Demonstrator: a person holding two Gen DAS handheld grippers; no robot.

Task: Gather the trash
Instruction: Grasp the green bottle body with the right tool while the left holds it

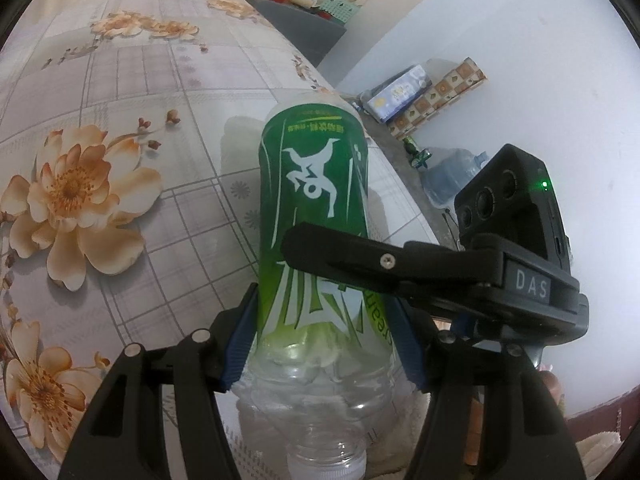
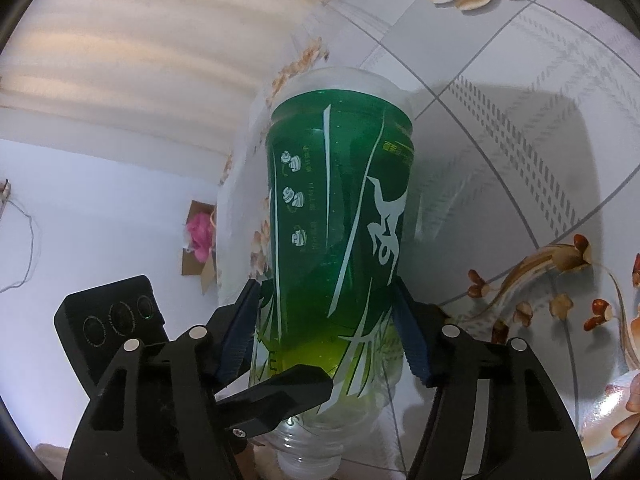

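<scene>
We could not see the cap end of the green-labelled bottle point(image 1: 316, 216), cut off at the bottom edge in both wrist views. Our left gripper point(image 1: 320, 344) clamped its clear lower part, and our right gripper point(image 2: 328, 336) had just closed on the same bottle above the flowered bedspread point(image 1: 100, 128). A water jug point(image 1: 452, 176) lay blurred behind our right gripper's finger.

Each wrist camera looks down along its own fingers, very near; both views share the green bottle point(image 1: 316, 216) point(image 2: 340, 216) and flowered cloth point(image 1: 100, 160) point(image 2: 520, 120).
</scene>
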